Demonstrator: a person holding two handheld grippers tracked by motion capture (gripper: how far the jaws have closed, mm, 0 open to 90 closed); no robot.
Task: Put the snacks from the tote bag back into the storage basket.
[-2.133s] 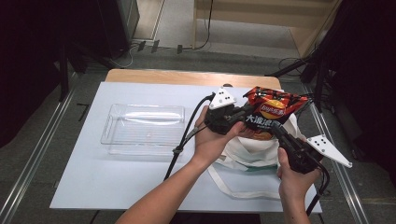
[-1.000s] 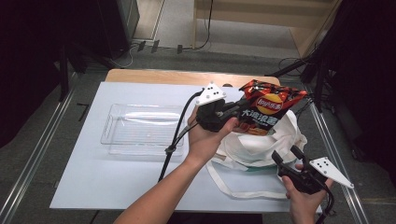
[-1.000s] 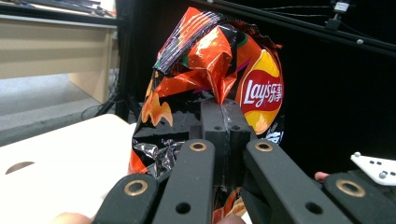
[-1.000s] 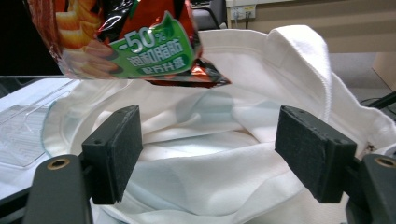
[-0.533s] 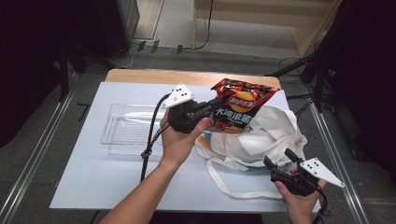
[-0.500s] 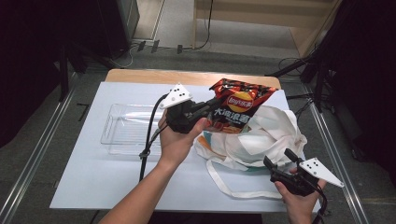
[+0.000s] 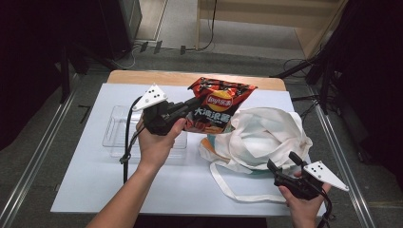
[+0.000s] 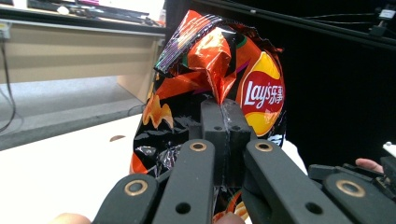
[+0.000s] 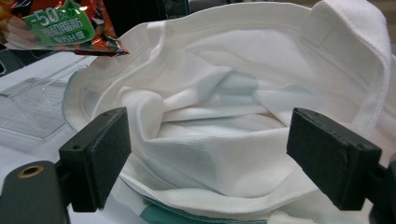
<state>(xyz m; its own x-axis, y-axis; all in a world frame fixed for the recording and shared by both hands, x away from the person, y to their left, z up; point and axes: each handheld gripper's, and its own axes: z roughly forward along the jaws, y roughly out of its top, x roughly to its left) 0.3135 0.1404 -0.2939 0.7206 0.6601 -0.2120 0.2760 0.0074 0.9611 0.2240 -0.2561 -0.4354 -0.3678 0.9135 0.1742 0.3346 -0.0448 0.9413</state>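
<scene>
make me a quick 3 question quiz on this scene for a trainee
1. True or false: the left gripper is clamped on the chip bag.
2. Where is the clear plastic tray?
A. inside the white tote bag
B. on the white mat, to the left of the white tote bag
C. held by the right gripper
3. Fill in: the right gripper has its jaws ____ beside the white tote bag.

Key:
1. True; the left gripper view shows the pads pinching the bag's crinkled edge.
2. B
3. open; nothing is pinched between them.
</scene>
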